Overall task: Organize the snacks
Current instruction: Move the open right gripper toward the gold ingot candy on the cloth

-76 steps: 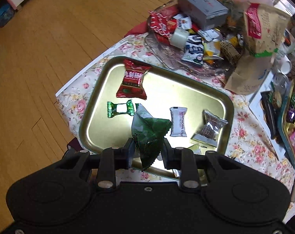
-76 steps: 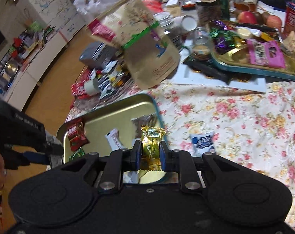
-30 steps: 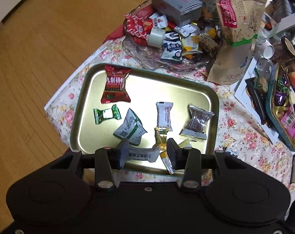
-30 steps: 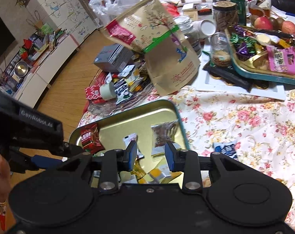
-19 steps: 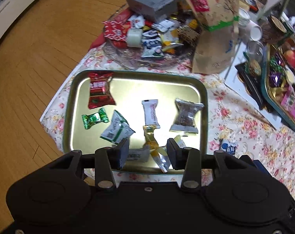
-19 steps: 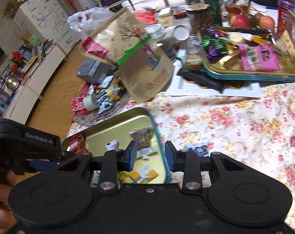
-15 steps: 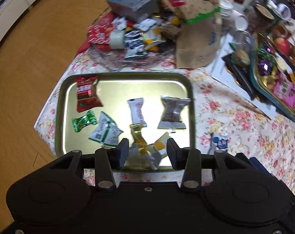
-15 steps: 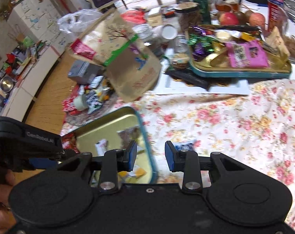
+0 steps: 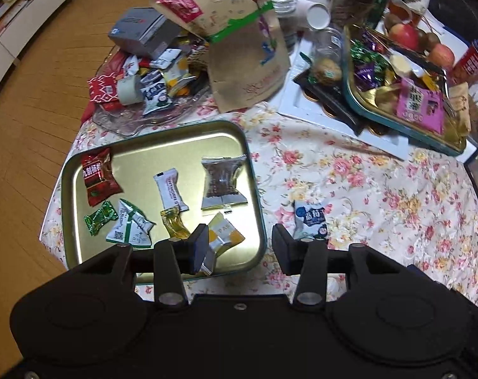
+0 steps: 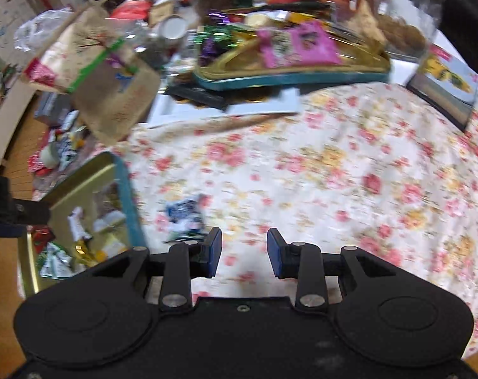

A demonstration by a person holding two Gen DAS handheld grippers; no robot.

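Left gripper (image 9: 239,246) jaws apart, empty, low centre over gold tray (image 9: 254,170) right rim. Blue-white snack packet (image 9: 311,219) lies on floral cloth right of rim, long axis up-down. Right gripper (image 10: 243,249) spread, empty; view blurred, packet print unreadable.

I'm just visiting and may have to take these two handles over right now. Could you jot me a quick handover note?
Left gripper: open, empty, above the gold tray's near right corner.
Right gripper: open, empty, over the floral tablecloth.
Done: eight wrapped snacks lie in the tray.
Left: the blue-and-white snack packet lies on the cloth just right of the tray; more snacks sit piled in the glass dish behind it.
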